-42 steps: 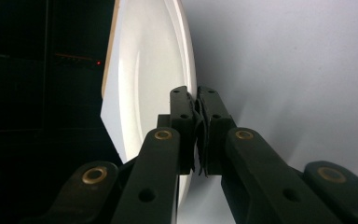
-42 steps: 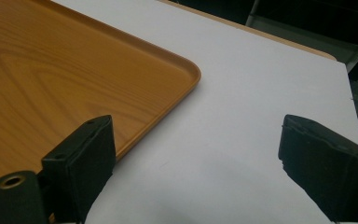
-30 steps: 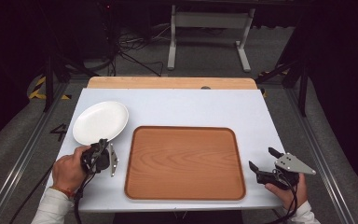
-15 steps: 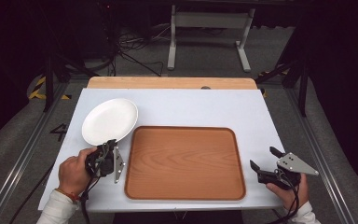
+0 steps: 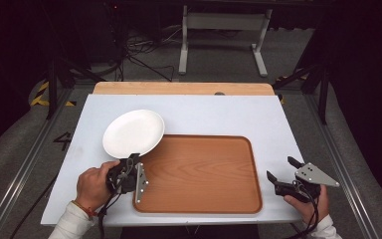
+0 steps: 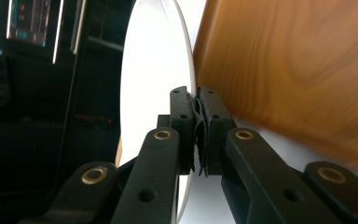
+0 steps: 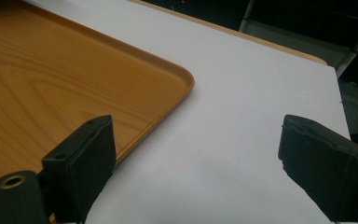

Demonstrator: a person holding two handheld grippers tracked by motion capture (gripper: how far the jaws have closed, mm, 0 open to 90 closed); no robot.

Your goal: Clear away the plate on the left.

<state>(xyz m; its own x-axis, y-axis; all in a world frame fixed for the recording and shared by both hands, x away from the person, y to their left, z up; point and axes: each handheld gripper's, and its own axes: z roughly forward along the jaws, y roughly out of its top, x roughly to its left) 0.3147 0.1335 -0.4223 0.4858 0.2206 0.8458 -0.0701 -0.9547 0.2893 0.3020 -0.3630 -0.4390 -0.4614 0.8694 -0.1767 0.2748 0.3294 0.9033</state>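
In the high view, a white plate (image 5: 133, 133) is sitting left of centre in the frame, its lower right edge overlapping the upper left corner of a wooden tray (image 5: 199, 174). The left gripper (image 5: 129, 164) is lying just below the plate, at the plate's near rim, and the person's left hand (image 5: 93, 183) is wrapping around its body in the lower left of the frame.

In the left gripper view, the two black jaws are pressing together on the thin rim of the plate (image 6: 154, 93), which is running up the middle of the frame edge-on; the jaws are pinching it with no gap showing. The tray (image 6: 298, 70) is filling the upper right of that view, its edge just beside the plate's rim.

The right gripper (image 5: 284, 174) is resting in the lower right of the high view, beside the tray's right edge, held by the right hand (image 5: 308, 203). Its jaws are standing wide apart and are gripping nothing; in the right gripper view, bare white table surface (image 7: 242, 121) is showing between them, with the tray's rounded corner (image 7: 74, 79) lying in the upper left of that frame.

The white table (image 5: 219, 114) is bearing the plate and tray. Beyond it, in the upper part of the high view, a metal stand (image 5: 224, 30) and cables (image 5: 139, 55) are lying on the dark floor.
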